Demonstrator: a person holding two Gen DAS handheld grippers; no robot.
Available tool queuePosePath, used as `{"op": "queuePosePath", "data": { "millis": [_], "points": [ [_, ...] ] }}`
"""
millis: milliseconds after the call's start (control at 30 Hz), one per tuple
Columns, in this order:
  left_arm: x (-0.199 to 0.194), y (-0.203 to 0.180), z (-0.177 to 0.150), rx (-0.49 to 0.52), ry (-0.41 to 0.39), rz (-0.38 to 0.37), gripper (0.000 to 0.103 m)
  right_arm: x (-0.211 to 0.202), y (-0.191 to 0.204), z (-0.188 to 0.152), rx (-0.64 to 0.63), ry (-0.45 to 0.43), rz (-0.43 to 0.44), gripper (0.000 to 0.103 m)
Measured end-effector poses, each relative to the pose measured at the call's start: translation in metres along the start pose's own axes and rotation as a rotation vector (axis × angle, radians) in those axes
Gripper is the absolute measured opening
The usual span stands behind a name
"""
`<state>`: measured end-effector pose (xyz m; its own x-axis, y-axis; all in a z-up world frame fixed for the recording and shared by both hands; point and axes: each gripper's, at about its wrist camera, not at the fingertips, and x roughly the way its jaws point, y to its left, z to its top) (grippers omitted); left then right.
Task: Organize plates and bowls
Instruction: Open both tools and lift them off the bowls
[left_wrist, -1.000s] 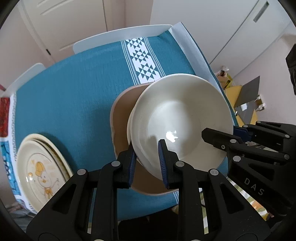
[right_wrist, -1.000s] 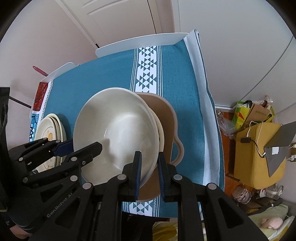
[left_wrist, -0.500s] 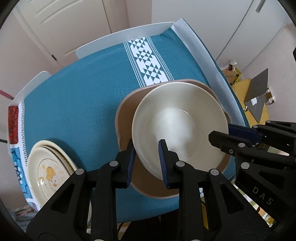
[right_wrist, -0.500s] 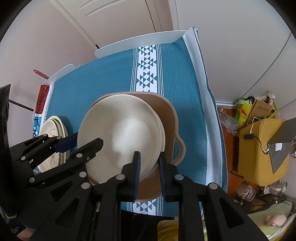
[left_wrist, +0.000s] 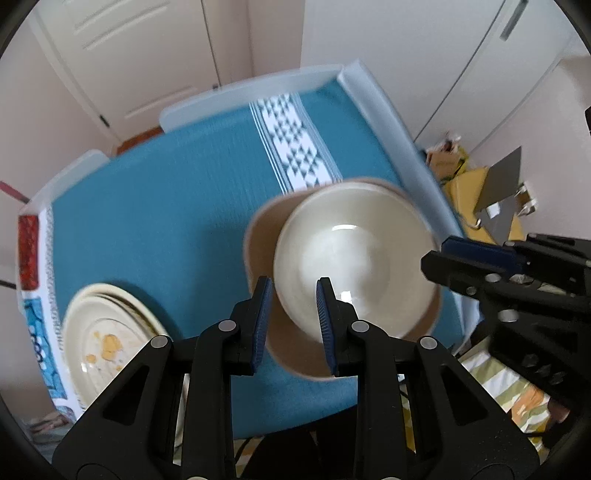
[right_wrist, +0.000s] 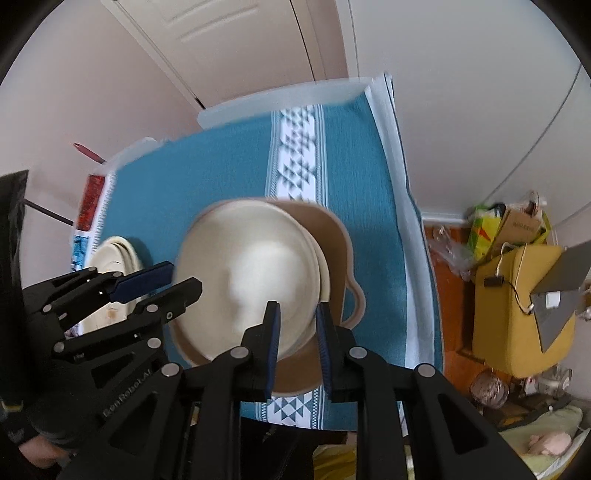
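Note:
A cream bowl rests in a tan handled dish on the teal tablecloth. It also shows in the right wrist view, stacked on another cream bowl inside the tan dish. My left gripper is open and raised above the bowl's near-left rim. My right gripper is open and raised above its near-right rim. Neither touches the bowl. A stack of cream plates with a yellow print lies at the left.
The table ends close on the right at a white cloth border. A yellow box and clutter stand on the floor to the right. White doors are behind the table.
Both grippers have let go of the cream bowl, which now sits in the tan dish. Both have opened and drawn up and back from it.

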<state>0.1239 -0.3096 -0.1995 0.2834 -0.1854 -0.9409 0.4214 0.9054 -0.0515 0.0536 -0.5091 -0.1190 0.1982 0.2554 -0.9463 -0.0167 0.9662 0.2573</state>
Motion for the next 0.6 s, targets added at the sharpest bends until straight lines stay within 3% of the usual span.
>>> {"op": "queuePosePath", "data": {
  "millis": [100,133,167,200,233,267,300,367,433,533,600],
  "points": [
    [-0.036,0.011,-0.001,0.005,-0.077,-0.027,0.024,-0.034,0.007,-0.001,-0.051,-0.088,0.036,0.018],
    [-0.047,0.015,-0.003,0.006,-0.105,-0.034,0.031,-0.045,0.008,-0.002,-0.067,-0.116,0.04,0.018],
    [-0.06,0.02,-0.007,0.009,-0.139,-0.039,0.052,-0.056,0.009,-0.005,-0.082,-0.142,0.048,0.023],
    [-0.071,0.024,-0.009,0.009,-0.17,-0.039,0.085,-0.063,0.008,-0.008,-0.088,-0.159,0.05,0.038],
    [-0.08,0.027,-0.012,0.009,-0.202,-0.032,0.097,-0.069,0.008,-0.013,-0.092,-0.175,0.049,0.049],
    [-0.088,0.03,-0.017,0.009,-0.241,-0.022,0.103,-0.075,0.007,-0.017,-0.098,-0.189,0.043,0.073],
    [-0.095,0.033,-0.023,0.017,-0.278,-0.017,0.103,-0.078,0.006,-0.019,-0.106,-0.197,0.038,0.088],
    [-0.091,0.034,-0.029,0.048,-0.261,-0.004,0.103,-0.078,0.001,-0.022,-0.113,-0.182,0.022,0.089],
    [-0.069,0.035,-0.035,0.073,-0.191,0.007,0.103,-0.07,-0.002,-0.026,-0.121,-0.144,-0.036,0.089],
    [-0.036,0.036,-0.042,0.07,-0.101,-0.013,0.103,-0.044,-0.007,-0.033,-0.129,-0.077,-0.198,0.089],
    [-0.015,0.037,-0.046,0.063,-0.056,-0.019,0.101,-0.026,-0.014,-0.036,-0.124,-0.025,-0.194,0.089]
  ]
}}
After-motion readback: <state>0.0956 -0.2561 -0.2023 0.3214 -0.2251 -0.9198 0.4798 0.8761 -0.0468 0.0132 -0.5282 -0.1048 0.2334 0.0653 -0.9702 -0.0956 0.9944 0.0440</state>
